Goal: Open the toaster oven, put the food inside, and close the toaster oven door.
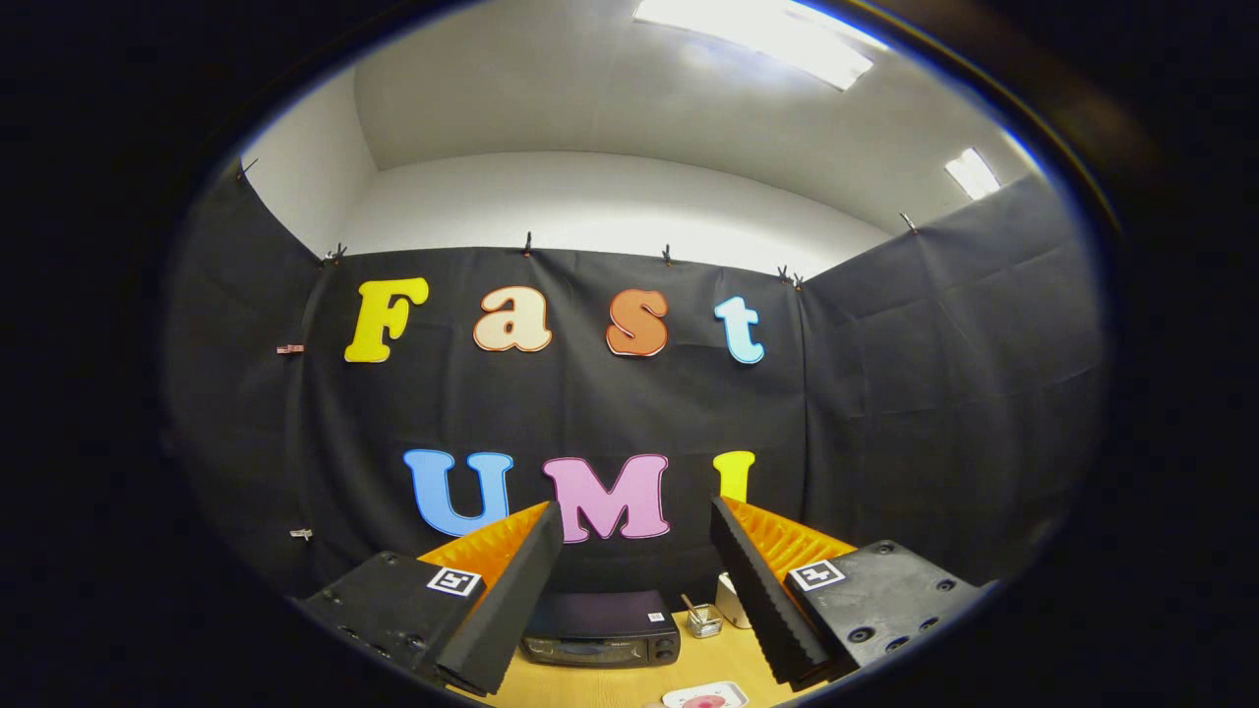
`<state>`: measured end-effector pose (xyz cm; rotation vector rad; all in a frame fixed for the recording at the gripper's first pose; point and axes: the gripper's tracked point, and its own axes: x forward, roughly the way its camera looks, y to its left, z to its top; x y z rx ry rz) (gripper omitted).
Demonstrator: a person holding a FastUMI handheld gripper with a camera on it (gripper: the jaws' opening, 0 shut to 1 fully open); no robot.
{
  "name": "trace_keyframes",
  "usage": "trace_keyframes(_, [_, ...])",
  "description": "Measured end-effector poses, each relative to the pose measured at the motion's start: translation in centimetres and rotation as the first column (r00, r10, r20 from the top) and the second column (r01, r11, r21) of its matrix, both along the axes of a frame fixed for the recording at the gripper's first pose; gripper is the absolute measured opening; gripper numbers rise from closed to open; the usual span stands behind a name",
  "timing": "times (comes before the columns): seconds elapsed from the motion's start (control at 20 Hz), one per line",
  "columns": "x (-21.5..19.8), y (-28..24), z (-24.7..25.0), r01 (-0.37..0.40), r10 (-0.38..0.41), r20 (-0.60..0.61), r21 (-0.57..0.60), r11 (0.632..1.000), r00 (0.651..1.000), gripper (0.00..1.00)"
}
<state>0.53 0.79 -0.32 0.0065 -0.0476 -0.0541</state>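
Booth wall (885, 393) of black cloth standing behind toaster oven, rising high above it; white ceiling with lit panels (757, 34) above that.

Wooden table (600, 683) underneath toaster oven, bare surface showing in front of it and to its right.

Gripper (637, 526) raised above table, fingers spread wide apart, holding nothing; toaster oven visible through gap between them, beyond and below fingertips. Square marker tags on both finger mounts.

Toaster oven (602, 629): dark, low box, set on table against foot of booth wall. Door facing gripper, appears closed, though lower front small and dim. Control panel at right end of front, detail too small to make out.

Pale container (730, 600) right of toaster oven, partly hidden behind right finger; kind cannot be told.

Small glass jar (703, 619) just right of toaster oven, between it and pale container, thin stick leaning out of top.

White plate (704, 696) in front of toaster oven and slightly right, nearer gripper, carrying pinkish food (706, 702); cut off at lower limit of view, kind of food cannot be told.
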Motion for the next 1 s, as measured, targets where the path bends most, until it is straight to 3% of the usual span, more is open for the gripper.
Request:
trace_keyframes(0.25, [4.3, 2.1, -4.8, -0.077, 0.078, -0.021, 0.030, 0.997, 0.997, 0.97])
trace_keyframes(0.5, [10.5, 3.9, -13.7, -0.128, 0.132, -0.050, 0.082, 0.988, 0.990, 0.99])
trace_keyframes(0.85, [15.1, 4.4, -26.3, -0.133, 0.140, -0.086, 0.087, 0.987, 0.986, 0.99])
trace_keyframes(1.0, [16.7, 4.9, -32.4, -0.142, 0.152, -0.157, 0.076, 0.987, 0.976, 0.98])
